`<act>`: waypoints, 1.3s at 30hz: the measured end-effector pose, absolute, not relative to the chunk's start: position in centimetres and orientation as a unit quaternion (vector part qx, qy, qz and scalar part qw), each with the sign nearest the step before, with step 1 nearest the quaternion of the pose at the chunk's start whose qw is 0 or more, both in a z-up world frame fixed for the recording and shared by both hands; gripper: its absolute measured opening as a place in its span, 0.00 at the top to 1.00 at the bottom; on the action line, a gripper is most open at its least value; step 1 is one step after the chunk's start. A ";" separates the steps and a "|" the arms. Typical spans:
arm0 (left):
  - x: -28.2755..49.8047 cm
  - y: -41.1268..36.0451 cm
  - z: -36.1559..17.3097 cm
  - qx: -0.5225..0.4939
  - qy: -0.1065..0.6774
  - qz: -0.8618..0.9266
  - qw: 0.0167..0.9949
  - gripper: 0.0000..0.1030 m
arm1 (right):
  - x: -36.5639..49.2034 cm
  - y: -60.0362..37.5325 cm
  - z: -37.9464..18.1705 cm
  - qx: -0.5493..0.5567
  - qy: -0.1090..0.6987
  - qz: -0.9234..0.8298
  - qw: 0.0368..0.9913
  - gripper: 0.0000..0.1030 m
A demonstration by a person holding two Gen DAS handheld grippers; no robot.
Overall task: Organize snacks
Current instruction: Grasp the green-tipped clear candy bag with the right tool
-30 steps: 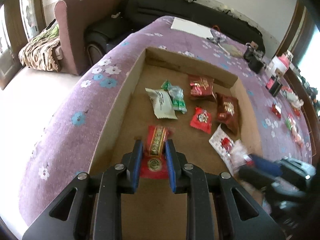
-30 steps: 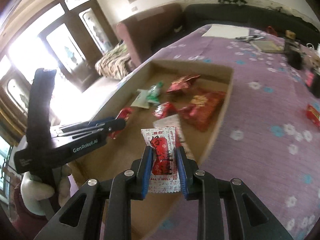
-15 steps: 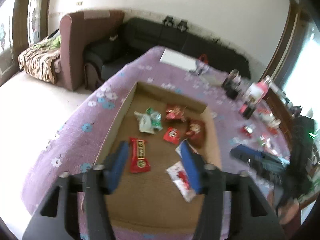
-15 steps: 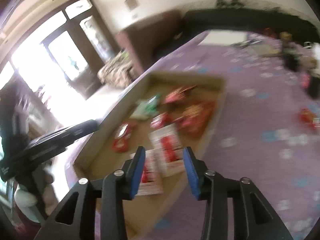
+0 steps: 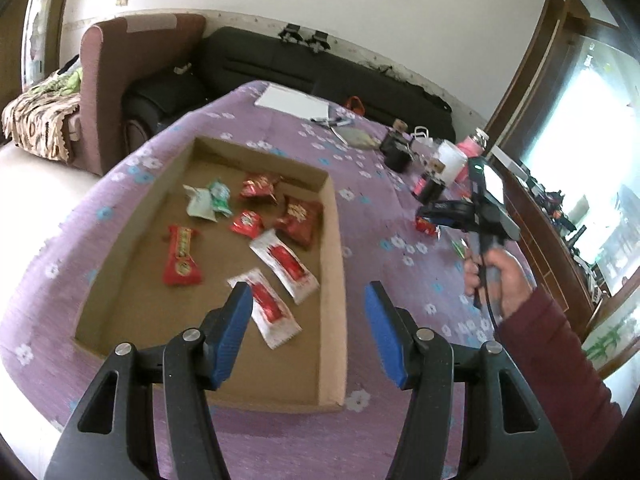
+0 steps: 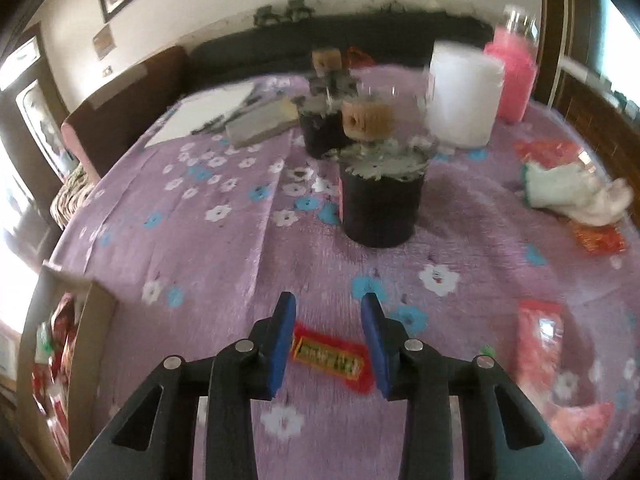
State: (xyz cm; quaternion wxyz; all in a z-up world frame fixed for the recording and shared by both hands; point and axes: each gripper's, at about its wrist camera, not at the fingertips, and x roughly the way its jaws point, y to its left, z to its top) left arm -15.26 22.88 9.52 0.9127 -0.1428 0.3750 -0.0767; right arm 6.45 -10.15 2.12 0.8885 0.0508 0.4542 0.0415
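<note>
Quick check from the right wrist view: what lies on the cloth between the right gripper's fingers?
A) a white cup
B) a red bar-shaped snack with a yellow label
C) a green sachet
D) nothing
B: the red snack bar lies flat on the purple tablecloth between the fingers of the right gripper, whose jaws are closing but do not yet press on it.

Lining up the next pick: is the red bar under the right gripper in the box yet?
Out. The red bar lies flat on the purple cloth, outside the cardboard box.
</note>
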 end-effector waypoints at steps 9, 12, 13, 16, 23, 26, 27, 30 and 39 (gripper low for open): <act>-15.2 20.7 8.7 -0.144 0.384 -0.096 0.907 0.45 | -0.2 -10.0 0.0 0.096 0.537 0.145 0.826 0.87; -15.4 19.5 8.5 -0.140 0.388 -0.111 0.904 0.45 | -4.8 -10.3 0.6 0.125 0.551 0.234 0.791 0.83; -15.5 19.2 8.4 -0.138 0.389 -0.113 0.904 0.45 | -6.0 -11.2 1.4 0.140 0.536 0.251 0.794 0.83; -15.7 18.0 8.3 -0.135 0.393 -0.127 0.901 0.45 | -8.0 -15.4 4.9 0.119 0.441 0.158 0.875 0.74; -16.2 15.5 7.7 -0.112 0.408 -0.143 0.895 0.45 | -4.5 -20.4 3.8 0.138 0.414 0.054 0.898 0.67; -16.4 14.9 7.7 -0.101 0.412 -0.142 0.894 0.45 | -1.4 -19.6 2.2 0.110 0.424 0.031 0.899 0.60; -16.5 14.8 7.7 -0.099 0.412 -0.142 0.895 0.45 | -0.5 -19.3 1.6 0.104 0.429 0.016 0.897 0.59; -16.5 14.5 7.7 -0.093 0.414 -0.140 0.894 0.45 | 1.8 -19.9 0.5 0.095 0.438 0.002 0.894 0.59; -16.0 13.0 7.1 -0.087 0.424 -0.150 0.889 0.45 | -1.3 -17.7 -0.2 0.048 0.486 0.008 0.873 0.75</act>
